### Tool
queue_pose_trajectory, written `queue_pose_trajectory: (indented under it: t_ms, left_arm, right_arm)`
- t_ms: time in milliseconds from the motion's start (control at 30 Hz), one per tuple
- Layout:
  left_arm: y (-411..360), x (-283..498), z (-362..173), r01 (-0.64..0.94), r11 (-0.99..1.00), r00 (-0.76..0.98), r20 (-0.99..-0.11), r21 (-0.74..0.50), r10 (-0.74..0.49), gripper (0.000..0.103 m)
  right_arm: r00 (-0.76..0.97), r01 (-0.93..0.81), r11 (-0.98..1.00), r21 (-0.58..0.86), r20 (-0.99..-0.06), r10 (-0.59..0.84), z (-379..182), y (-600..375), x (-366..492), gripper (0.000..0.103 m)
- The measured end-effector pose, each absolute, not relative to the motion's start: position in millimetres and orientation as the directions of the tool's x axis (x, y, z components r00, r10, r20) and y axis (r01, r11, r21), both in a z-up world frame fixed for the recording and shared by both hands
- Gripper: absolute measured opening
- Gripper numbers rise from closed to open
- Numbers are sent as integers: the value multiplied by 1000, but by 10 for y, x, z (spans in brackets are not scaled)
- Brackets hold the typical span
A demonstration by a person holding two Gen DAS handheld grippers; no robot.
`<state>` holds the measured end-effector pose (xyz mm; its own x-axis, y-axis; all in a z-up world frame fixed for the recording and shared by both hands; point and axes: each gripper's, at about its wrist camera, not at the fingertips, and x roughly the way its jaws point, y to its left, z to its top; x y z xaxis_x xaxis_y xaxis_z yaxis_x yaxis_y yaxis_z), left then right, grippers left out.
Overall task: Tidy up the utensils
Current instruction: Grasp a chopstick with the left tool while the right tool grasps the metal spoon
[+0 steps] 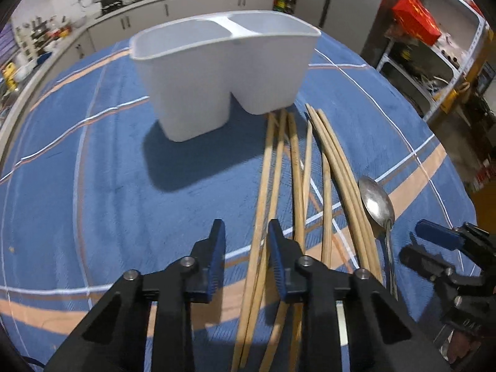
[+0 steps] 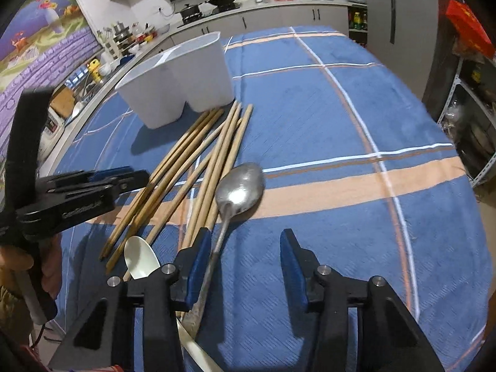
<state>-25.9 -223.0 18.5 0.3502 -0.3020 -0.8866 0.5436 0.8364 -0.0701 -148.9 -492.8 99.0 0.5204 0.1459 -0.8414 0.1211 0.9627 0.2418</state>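
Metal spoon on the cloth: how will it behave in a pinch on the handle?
The metal spoon looks rigid, so no flex. Its thin polished handle may slip or twist between the pads. The bowl end seems heavier, so it will probably droop. It lies against the chopsticks, which may shift.

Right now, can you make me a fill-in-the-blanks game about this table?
1. The white holder has ____ compartments.
2. The wooden chopsticks lie on a ____ cloth.
3. The metal spoon lies beside the chopsticks, its bowl pointing toward the ____.
4. Near the right gripper lies a second, ____ spoon.

Missing words: two; blue; holder; white
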Motion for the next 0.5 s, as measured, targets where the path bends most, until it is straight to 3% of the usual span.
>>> queue_pose_trajectory:
  t_ms: [100,167,500]
  left_arm:
    - [-2284,-173,141,554,827,338,-881,-97,-330,16]
    - [-2288,-91,130,554,823,316,-883,-124,-346,5]
    - [-2372,-15,112,561,803,267,-873,-202,-407,4]
  right_arm:
    - [508,111,968,225,-850,139,951,-4853,-1405,49]
    - [496,108,974,198,-860,120,926,-4807,-1350,39]
    - [487,116,983,144,-871,70,915,-4774,-1253,33]
